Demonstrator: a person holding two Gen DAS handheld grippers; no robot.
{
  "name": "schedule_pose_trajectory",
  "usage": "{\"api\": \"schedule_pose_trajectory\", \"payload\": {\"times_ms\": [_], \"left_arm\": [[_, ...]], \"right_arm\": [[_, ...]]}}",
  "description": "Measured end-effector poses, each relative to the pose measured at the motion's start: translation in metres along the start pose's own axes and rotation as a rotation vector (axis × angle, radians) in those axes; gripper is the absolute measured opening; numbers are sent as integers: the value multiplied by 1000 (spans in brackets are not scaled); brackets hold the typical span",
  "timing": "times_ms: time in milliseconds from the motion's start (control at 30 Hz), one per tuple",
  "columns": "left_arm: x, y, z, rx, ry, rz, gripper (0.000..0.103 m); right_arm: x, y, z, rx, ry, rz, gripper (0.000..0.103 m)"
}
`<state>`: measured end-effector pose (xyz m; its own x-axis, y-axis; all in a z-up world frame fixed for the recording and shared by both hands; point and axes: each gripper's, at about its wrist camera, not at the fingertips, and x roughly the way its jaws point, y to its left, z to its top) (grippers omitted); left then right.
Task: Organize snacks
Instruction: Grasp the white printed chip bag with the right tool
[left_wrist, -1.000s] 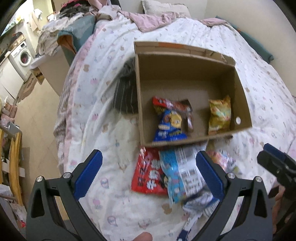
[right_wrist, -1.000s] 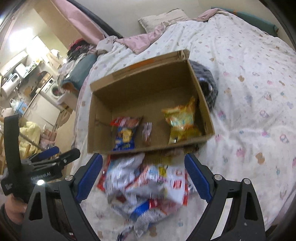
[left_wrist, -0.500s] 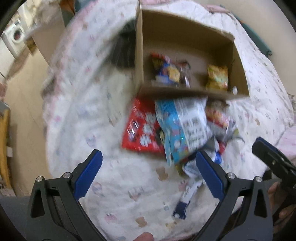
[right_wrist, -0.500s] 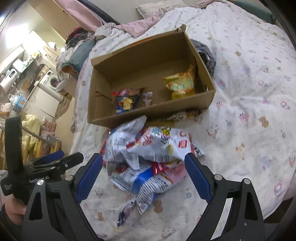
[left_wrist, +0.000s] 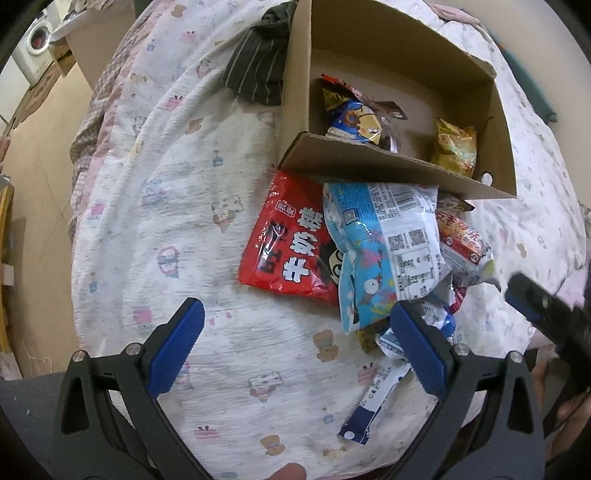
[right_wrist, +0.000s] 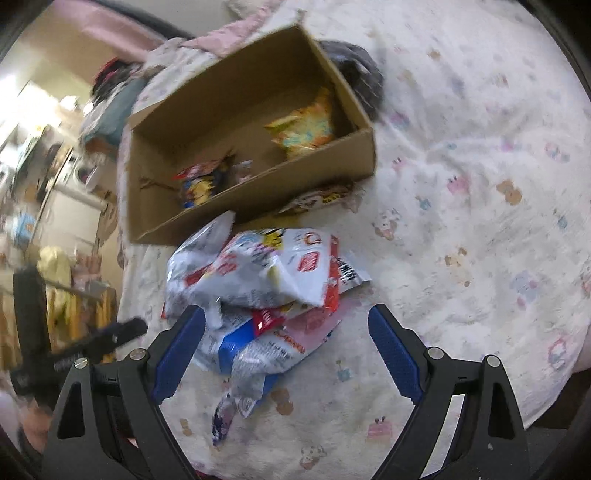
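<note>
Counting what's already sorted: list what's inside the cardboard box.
Inside the cardboard box: a blue-and-yellow snack bag lying on a red packet, and a yellow snack bag. The near wall hides their lower ends.

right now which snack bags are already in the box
Two clusters: the blue and yellow bag on the left of the cardboard box, and the yellow bag on the right. The rest lie on the bed.

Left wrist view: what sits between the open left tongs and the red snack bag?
Nothing but bare printed bedsheet. In the left wrist view, the left tongs stand open over it, and the red snack bag lies beyond, against the cardboard box.
</note>
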<state>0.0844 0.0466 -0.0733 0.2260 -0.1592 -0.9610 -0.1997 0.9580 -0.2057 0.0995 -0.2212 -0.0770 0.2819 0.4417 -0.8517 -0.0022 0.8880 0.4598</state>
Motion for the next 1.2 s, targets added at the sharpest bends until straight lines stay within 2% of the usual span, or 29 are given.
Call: {"api": "schedule_pose_trajectory", "payload": {"times_ms": [167,267,367,533,633,700,800,900,1000,1200], "left_arm": [[0,5,2,-21,-4,4,100],[1,10,1,-29,-2,9,100],[2,13,0,-29,6,12,100],[2,14,0,-35,6,11,100],[1,11,3,-32,1,25,100],[1,7,5,-35,-1,27,100],[-1,4,10,-40,-1,28,100],[-3,2,19,-49,11,22,100],[-4,-1,33,-57,14,15,100],[12,-20,66,10,61,10,100]], "right_arm": [[30,-8,23,155,89,121,92],[45,7,34,111,83,26,97],[65,21,43,42,145,-62,99],[91,34,46,-20,209,-84,99],[97,39,43,-60,205,-94,97],[96,43,40,-89,200,-83,76],[89,46,38,-118,180,-75,63],[76,45,33,-126,153,-45,61],[56,31,27,-77,126,29,60],[13,-6,24,10,57,111,60]]}}
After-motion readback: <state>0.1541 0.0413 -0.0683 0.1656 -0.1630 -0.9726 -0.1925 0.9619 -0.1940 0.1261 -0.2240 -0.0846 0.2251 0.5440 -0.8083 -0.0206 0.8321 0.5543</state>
